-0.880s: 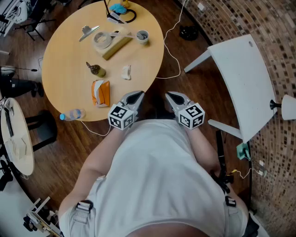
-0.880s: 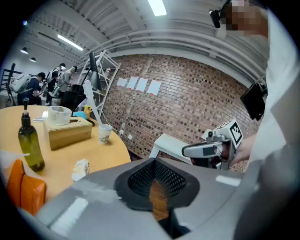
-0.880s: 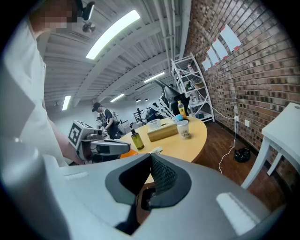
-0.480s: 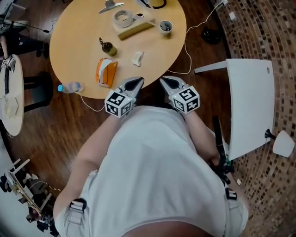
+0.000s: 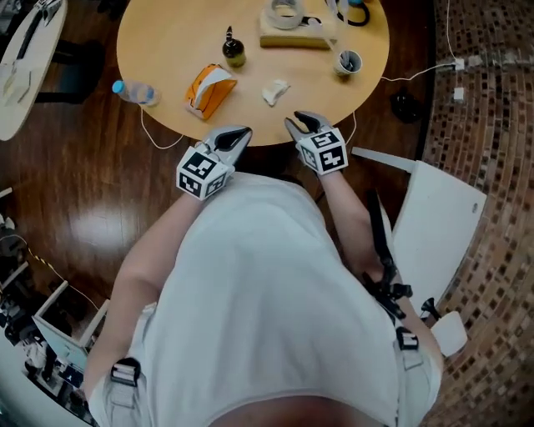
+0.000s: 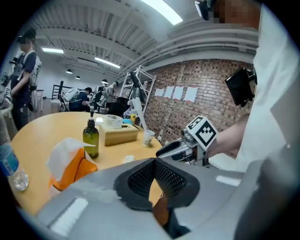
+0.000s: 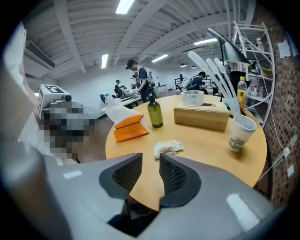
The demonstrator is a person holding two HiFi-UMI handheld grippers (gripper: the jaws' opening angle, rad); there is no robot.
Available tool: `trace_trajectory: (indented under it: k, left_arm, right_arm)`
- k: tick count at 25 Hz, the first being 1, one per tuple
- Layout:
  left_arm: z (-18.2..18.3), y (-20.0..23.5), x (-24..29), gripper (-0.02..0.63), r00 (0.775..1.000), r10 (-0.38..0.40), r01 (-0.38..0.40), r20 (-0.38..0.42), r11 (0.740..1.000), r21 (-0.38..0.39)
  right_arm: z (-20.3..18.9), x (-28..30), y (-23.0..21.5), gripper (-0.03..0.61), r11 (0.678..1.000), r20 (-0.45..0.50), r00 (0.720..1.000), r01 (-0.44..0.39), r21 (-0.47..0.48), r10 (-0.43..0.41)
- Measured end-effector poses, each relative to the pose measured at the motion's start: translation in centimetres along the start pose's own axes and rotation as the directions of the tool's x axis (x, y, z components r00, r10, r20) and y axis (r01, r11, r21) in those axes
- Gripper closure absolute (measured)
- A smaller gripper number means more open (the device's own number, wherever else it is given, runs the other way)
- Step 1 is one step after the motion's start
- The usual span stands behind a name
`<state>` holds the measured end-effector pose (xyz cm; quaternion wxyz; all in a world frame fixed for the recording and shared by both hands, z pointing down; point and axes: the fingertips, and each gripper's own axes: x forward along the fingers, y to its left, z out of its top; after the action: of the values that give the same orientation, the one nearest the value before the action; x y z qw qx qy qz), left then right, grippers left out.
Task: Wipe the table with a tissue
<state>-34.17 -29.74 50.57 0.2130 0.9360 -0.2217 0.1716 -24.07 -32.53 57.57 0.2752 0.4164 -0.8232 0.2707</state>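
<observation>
So the round table [image 5: 167, 50] has a smooth, light wood-look top with stuff scattered on it. The tissue [image 7: 168, 148] is a small, crumpled white wad lying loose on the near part of the tabletop. It's a bit beyond the right gripper [image 7: 150, 161] and nothing is touching it. The right gripper's jaws sit a narrow gap apart. You can see bare tabletop through the slot and there's nothing between the dark, mesh-textured pads.

The left gripper [image 6: 153, 161] is by the near edge too, to the left of the other one. Its two ribbed black pads meet at the tip in a V, so it's closed and empty. Both grippers have grey plastic shells, each with a cube of black-and-white square markers.

Left of the tissue there's a soft orange tissue pack [image 5: 209, 90] with a white sheet poking out the top. Past that is a dark green bottle [image 5: 234, 52] with a pump top. On the far side is a rectangular wooden box [image 5: 296, 35] with a roll of tape [image 5: 285, 12] on it, and a white paper cup [image 5: 349, 62] sits off to its right. A clear plastic water bottle [image 5: 133, 92] lies on its side right at the table's left edge. A white chair [image 5: 434, 217] with a flat, hard seat stands on the dark wood floor, to the right of the person.
</observation>
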Motion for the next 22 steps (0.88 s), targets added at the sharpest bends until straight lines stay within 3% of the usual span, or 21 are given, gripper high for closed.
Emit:
trace_trajectory:
  k: [4,7,14,22]
  left_arm:
    - [-0.2,1.6,-1.9,0.609,0.996,0.083,-0.082,0.018,0.996,-0.024]
    - [0.0,2.7,-2.9,0.609,0.992,0.125,-0.124,0.026,0.992,-0.029]
    - [1.7,3.5,-3.1,0.609,0.982,0.172,-0.167,0.076,0.983,-0.071]
    - [0.0,3.9,-5.5,0.609,0.973,0.223,-0.216,0.057,0.97,-0.111]
  right_arm:
    - [0.5,3.4,-0.5,0.349,0.995,-0.099,0.994,-0.045,-0.086,0.036]
    - [1.2,6.0,-1.2,0.308,0.988,-0.145,0.989,-0.056,-0.142,0.035]
    - [2.6,10.1,-2.3,0.27,0.975,-0.176,0.984,-0.07,-0.213,0.033]
    - [0.7,12.3,-3.5,0.239,0.97,-0.256,0.967,-0.048,-0.238,-0.015]
